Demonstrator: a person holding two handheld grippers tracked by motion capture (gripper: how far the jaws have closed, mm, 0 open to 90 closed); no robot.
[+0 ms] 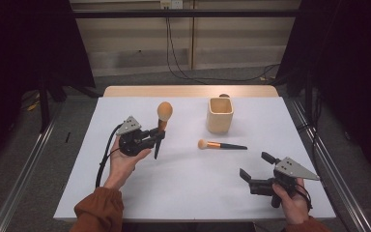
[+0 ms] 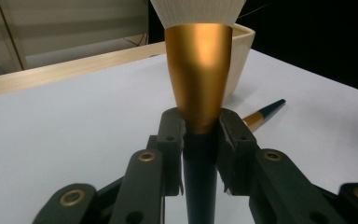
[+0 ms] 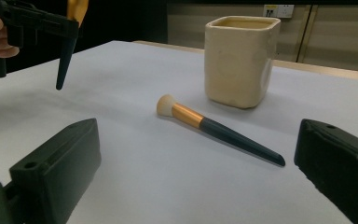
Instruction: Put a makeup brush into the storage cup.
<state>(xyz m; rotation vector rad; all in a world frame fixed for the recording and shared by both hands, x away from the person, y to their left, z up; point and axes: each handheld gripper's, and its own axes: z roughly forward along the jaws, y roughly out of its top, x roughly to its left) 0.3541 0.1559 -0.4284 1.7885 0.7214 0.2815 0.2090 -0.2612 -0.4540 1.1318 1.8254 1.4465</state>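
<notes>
My left gripper [image 1: 160,134] is shut on a large makeup brush [image 1: 163,113] and holds it nearly upright above the white table, bristle head up. In the left gripper view the jaws clamp the brush [image 2: 198,74] just where the gold ferrule meets the dark handle. A smaller brush [image 1: 221,145] lies flat on the table in front of a cream square cup [image 1: 220,115]. My right gripper [image 1: 254,165] is open near the table's front right, its jaws wide apart [image 3: 198,154], facing the lying brush [image 3: 214,128] and the cup [image 3: 240,60].
The white tabletop [image 1: 183,183] has a wooden strip along its far edge. Metal rails run along both sides of the table. Cables hang down the wall behind. The left gripper [image 3: 37,21] with its brush handle [image 3: 66,56] hangs at the far left of the right gripper view.
</notes>
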